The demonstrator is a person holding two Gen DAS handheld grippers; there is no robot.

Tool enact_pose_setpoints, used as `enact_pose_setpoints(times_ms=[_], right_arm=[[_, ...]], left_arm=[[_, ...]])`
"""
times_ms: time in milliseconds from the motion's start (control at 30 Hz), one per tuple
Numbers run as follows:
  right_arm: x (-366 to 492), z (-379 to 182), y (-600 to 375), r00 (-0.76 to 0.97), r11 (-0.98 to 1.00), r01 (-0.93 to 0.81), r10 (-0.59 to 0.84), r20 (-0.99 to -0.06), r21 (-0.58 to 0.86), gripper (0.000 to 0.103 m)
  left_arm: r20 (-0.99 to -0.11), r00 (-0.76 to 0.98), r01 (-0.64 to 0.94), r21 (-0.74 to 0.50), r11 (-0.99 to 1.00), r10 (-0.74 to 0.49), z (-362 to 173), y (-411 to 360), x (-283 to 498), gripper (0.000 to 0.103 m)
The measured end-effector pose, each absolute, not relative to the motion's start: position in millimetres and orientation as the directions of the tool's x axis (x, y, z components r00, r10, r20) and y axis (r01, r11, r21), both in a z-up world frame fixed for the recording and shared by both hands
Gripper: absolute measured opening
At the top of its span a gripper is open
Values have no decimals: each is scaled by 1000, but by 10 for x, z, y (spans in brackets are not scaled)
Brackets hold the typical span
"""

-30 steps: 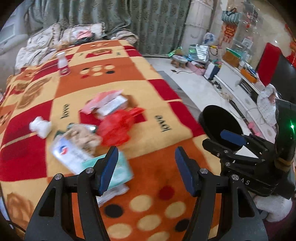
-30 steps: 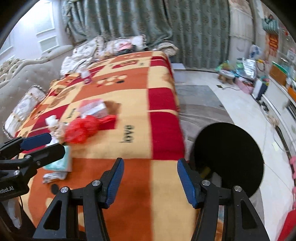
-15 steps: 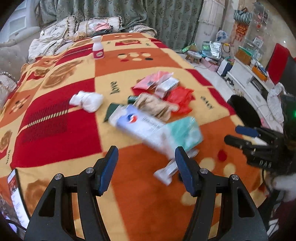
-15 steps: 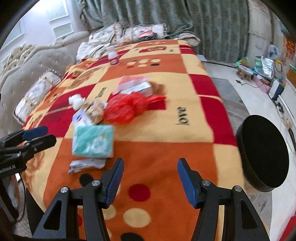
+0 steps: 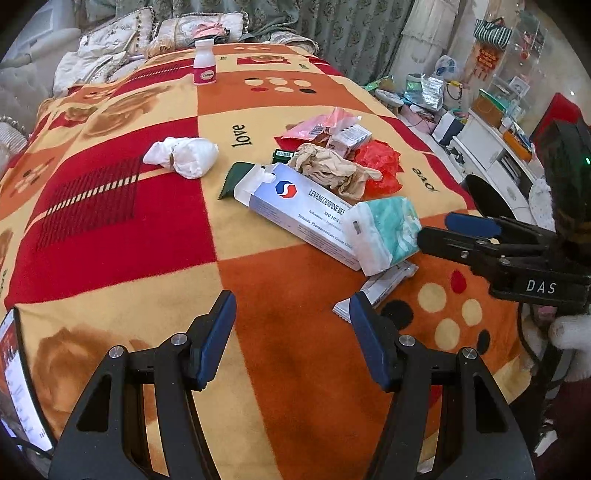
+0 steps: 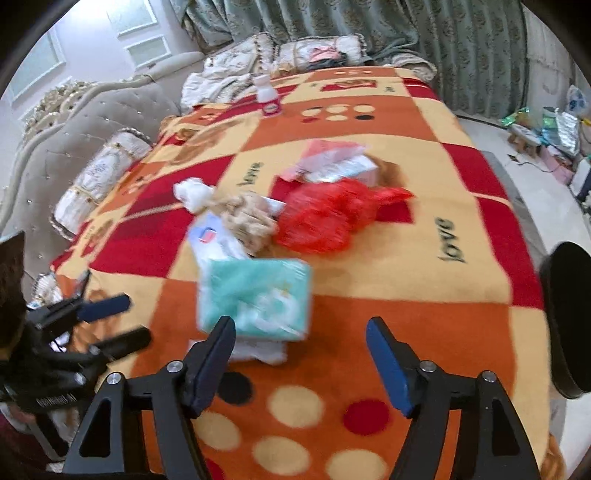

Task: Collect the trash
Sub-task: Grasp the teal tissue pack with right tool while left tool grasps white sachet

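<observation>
right gripper (image 6: 300, 363) jaws just opened wider, nothing btwn.

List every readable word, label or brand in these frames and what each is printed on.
"love": patterned red and orange blanket
"LEVAMLODIPINE BES…": long white medicine carton; its smaller lines too small to read
"DAS": black right gripper
White bottle with pink label: unreadable
Mint-green tissue pack: blurred

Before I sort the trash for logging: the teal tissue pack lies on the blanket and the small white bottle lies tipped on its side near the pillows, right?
Not quite. The white bottle stands upright near the pillows, as the left wrist view shows. The teal tissue pack does lie on the blanket.
</observation>
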State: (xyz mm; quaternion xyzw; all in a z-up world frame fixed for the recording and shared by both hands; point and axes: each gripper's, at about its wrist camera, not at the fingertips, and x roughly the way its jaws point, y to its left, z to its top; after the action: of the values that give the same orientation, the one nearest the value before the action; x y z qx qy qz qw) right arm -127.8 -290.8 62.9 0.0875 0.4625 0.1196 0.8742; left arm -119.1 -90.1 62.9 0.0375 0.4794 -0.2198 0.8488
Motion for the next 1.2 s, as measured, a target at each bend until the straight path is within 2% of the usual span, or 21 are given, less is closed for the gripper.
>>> enact_pose_setpoints(times_ms=[67,333,400,433,867,900,933,967,1000,1100,1200], right_arm=[[-1202,622,-2795,535,954,-139,299,-790,267,85],[-943,439,-2511,474,954,-167,299,-828,249,85],[-906,404,-2549,470,952,-158,307,-828,263,78],[-913,412,-2591,477,948,-151,317,-820,279,71],[-1378,695,-3207,553,974,-45,211,-806,224,70],[-1418,698,-3233,553,974,-37,205,-807,221,70],[-1459,703,-3254,553,976,-29,196,-810,216,70],[-1510,707,-3274,553,978,-19,183,-813,208,70],[-1534,708,-3289,553,979,-13,178,-814,205,70],[-1635,729,-3330,554,980,7,164,-816,201,70],[-1716,772,-3331,556,985,16,134,-820,172,70]], left_arm=[[-829,440,413,-153,898,-344,620,-883,-1191,63],[-822,401,454,-205,867,-404,563,-887,-1186,63],[-817,393,469,-217,856,-422,559,-925,-1180,63],[-813,391,480,-220,849,-432,562,-956,-1181,63],[-850,283,660,-163,733,-444,323,-1611,-1100,62],[-855,265,665,-173,726,-446,294,-1654,-1086,54],[-856,258,666,-178,724,-448,280,-1666,-1088,38],[-855,282,662,-155,733,-435,280,-1683,-1088,30],[-855,290,660,-146,737,-429,285,-1691,-1081,17],[-847,258,631,-216,745,-465,310,-1618,-1046,15],[-829,285,620,-223,752,-480,408,-1542,-1121,14]])
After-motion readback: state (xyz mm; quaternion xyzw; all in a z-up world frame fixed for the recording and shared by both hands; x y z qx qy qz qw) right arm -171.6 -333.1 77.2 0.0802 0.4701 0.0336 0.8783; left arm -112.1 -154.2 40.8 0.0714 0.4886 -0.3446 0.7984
